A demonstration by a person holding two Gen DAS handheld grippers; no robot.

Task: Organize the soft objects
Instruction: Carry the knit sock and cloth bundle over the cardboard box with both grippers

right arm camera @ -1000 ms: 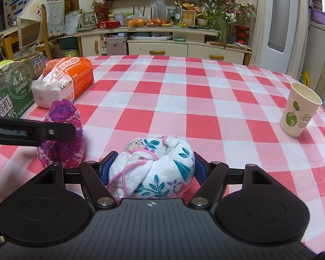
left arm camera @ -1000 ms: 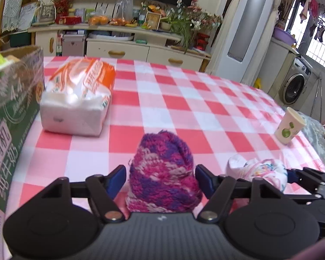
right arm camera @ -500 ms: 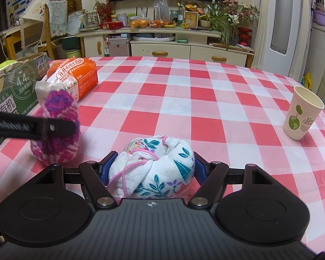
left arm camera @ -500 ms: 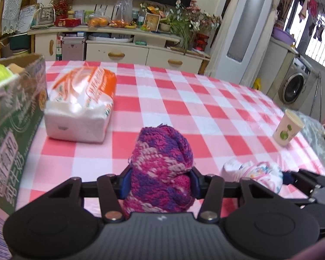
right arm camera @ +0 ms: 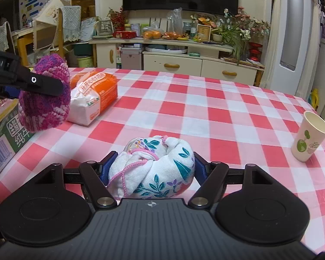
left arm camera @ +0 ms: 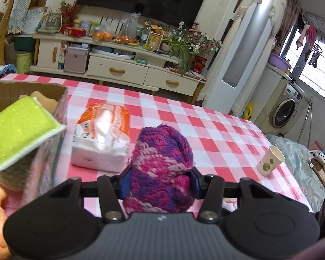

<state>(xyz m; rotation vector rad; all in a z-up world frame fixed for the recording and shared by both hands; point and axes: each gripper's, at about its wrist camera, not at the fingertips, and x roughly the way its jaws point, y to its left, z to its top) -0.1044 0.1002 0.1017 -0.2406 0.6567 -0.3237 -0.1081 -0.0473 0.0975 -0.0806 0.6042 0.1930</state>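
Observation:
My left gripper (left arm camera: 159, 178) is shut on a pink and purple knitted hat (left arm camera: 162, 169) and holds it in the air beside the open cardboard box (left arm camera: 60, 108). The hat also shows in the right wrist view (right arm camera: 45, 101), clamped by the left gripper's fingers (right arm camera: 45, 85) above the box (right arm camera: 4, 138). My right gripper (right arm camera: 151, 169) is shut on a rolled white floral cloth (right arm camera: 153, 164) low over the red checked tablecloth (right arm camera: 205, 119). A green sponge (left arm camera: 21, 132) and orange soft things lie in the box.
An orange and white tissue pack (left arm camera: 101, 138) lies on the table right of the box; it also shows in the right wrist view (right arm camera: 93, 95). A paper cup (right arm camera: 309, 136) stands at the right edge. A TV cabinet stands behind the table.
My left gripper closed on the knitted hat, lifted it off the table and carried it left toward the box. My right gripper stayed shut on the floral cloth, almost still.

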